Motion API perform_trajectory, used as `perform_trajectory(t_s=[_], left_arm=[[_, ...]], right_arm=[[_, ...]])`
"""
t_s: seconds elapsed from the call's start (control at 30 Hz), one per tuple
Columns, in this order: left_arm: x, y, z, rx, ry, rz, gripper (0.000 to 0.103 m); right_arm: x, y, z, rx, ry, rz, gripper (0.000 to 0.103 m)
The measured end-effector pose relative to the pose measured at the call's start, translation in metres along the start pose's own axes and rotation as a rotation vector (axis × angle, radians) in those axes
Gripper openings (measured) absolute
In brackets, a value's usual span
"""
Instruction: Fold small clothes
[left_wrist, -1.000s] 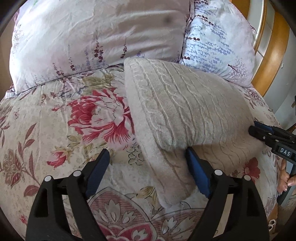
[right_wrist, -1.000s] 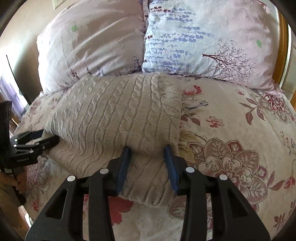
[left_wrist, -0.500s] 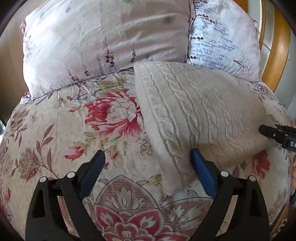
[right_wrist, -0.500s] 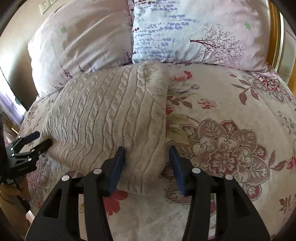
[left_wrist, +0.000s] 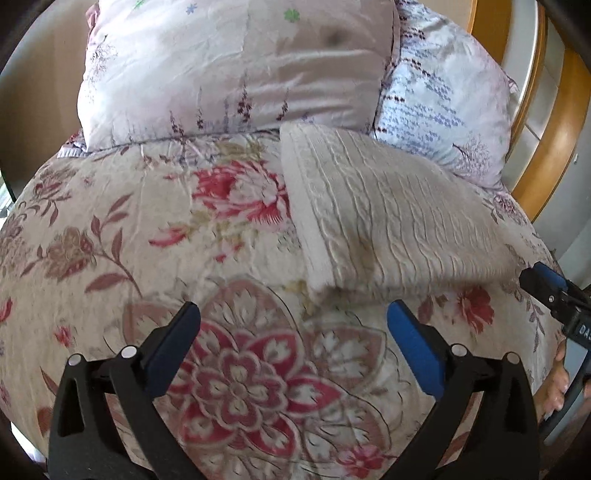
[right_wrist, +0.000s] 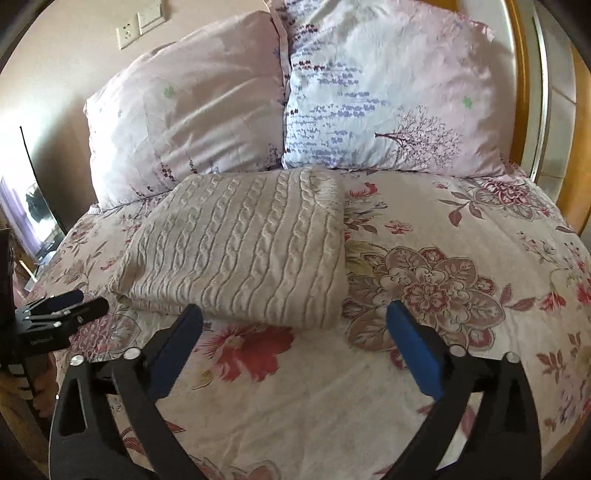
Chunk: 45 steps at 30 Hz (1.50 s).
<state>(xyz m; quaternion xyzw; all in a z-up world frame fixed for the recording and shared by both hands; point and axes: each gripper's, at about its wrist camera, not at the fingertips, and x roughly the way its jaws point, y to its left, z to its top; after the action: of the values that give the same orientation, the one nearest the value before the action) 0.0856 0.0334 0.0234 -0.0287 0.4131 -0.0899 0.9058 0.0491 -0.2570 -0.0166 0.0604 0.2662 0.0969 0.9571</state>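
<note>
1. My left wrist camera sits low over the floral bedspread (left_wrist: 110, 229), looking toward the pillows (left_wrist: 236, 70), near the folded sweater (left_wrist: 388, 221).
2. My right wrist camera looks the same way, with the sweater (right_wrist: 243, 243) left of centre.
3. Both share sweater, pillows (right_wrist: 388, 96) and bedspread (right_wrist: 461, 229); each catches the other gripper at its edge.
</note>
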Motion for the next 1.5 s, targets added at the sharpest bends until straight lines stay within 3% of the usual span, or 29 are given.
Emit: perform_trajectory(t_s=[0.1,0.2,0.33,0.53,0.77,1.5], left_arm=[[0.004,-0.01,-0.006,0.025,0.015,0.012,0.101],[0.01,-0.019,-0.011,0.05,0.033,0.034,0.101],[0.02,-0.028,-0.014,0.075,0.057,0.063,0.101],[0.03,-0.03,-0.016,0.063,0.068,0.075,0.101],[0.035,-0.037,-0.016,0.091,0.074,0.114,0.101],[0.036,-0.038,-0.017,0.087,0.073,0.116,0.101]], right_arm=[[0.0,0.009,-0.008,0.001,0.0,-0.008,0.102],[0.012,0.019,-0.013,-0.019,0.069,-0.004,0.102],[0.022,0.029,-0.021,-0.032,0.099,-0.028,0.102],[0.036,0.032,-0.027,-0.026,0.151,-0.069,0.102],[0.043,0.035,-0.03,-0.05,0.17,-0.11,0.102],[0.047,0.037,-0.03,-0.064,0.176,-0.132,0.102]])
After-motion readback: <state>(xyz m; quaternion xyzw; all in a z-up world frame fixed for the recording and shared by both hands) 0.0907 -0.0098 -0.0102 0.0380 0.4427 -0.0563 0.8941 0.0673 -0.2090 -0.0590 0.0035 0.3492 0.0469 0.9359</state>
